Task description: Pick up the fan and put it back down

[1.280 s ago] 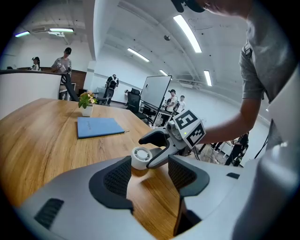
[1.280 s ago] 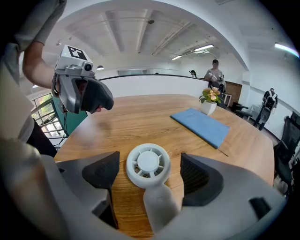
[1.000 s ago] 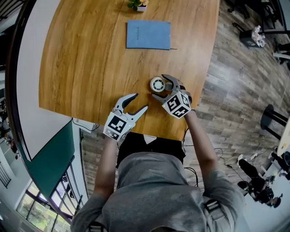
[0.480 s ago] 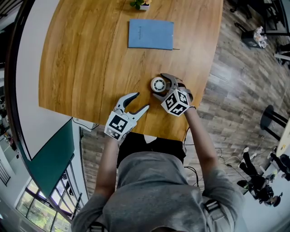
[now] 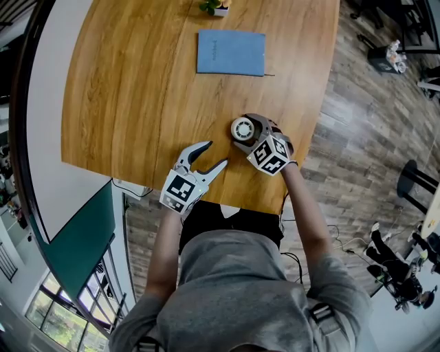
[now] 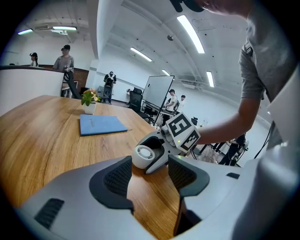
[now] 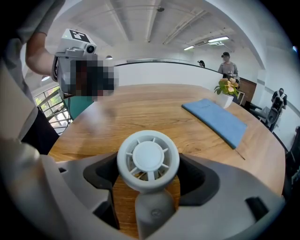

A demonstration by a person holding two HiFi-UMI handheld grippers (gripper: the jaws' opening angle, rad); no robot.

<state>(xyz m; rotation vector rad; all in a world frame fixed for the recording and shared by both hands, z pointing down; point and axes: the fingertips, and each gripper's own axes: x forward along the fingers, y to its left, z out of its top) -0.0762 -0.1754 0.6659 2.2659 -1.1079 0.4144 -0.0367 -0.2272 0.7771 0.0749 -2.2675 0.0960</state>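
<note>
A small white desk fan (image 5: 242,128) stands on the wooden table (image 5: 137,82) near its right edge. My right gripper (image 5: 242,132) reaches round it, one jaw on each side. From the right gripper view the fan (image 7: 148,159) fills the gap, its round grille facing the camera, and the dark pads (image 7: 101,176) lie close at its sides. These jaws have just been closing with the fan between them. My left gripper (image 5: 214,154) rests open and empty near the front edge. Its own view shows the fan (image 6: 144,154) just ahead.
A blue notebook (image 5: 231,52) lies flat farther back on the table. A small potted plant (image 5: 212,7) stands at the far edge. The table's right edge runs just beside the fan, with wooden floor beyond. People stand in the room behind.
The right gripper has slid a little farther round the fan and its jaws have drawn nearer to it. The fan still stands on the table. The left gripper has not moved.
</note>
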